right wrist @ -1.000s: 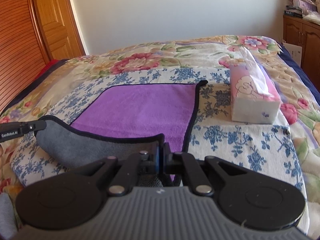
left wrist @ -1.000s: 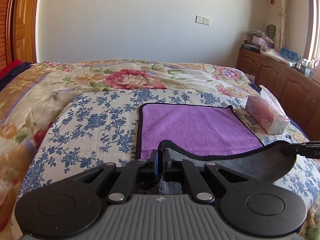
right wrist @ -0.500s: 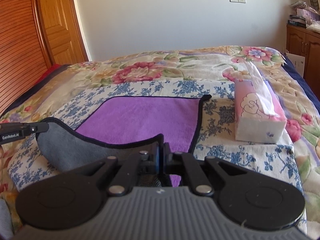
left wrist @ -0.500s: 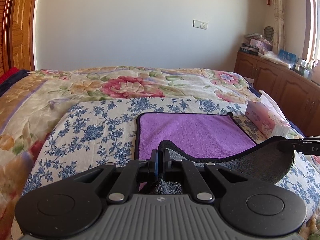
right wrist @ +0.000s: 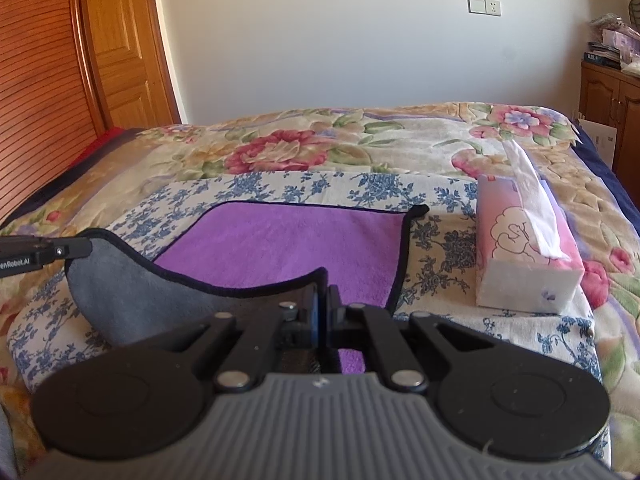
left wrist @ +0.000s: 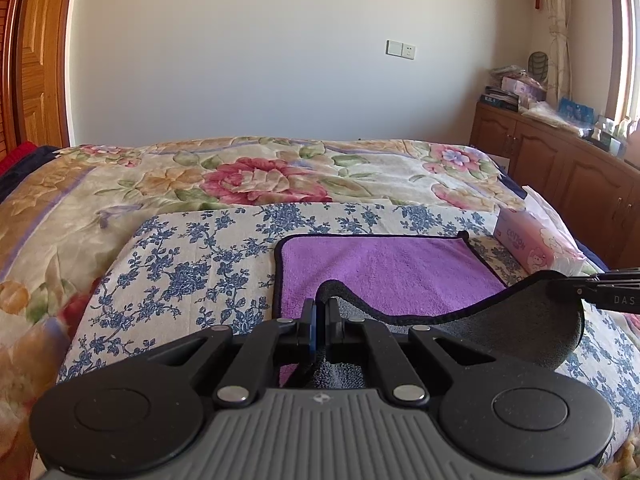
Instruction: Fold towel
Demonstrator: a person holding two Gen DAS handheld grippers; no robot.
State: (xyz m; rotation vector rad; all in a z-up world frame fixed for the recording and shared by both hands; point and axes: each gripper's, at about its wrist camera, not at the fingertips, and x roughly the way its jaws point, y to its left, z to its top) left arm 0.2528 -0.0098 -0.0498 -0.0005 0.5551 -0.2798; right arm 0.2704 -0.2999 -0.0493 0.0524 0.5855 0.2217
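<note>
Towel lifted by its two near corners above the bed.

We see the purple towel lying on the blue-flowered cloth of the bed, its long axis running left to right and its far edge flat. The near edge is raised, showing the grey underside sagging between the claws. The left claw is pressed together on the towel's near left corner; the right claw pinches the near right corner likewise. The left view shows the right claw's tip at its right edge, plus the wooden cabinets; the right view shows the left claw's tip at its left edge, the tissue box just right of the towel, and the wooden door.
</note>
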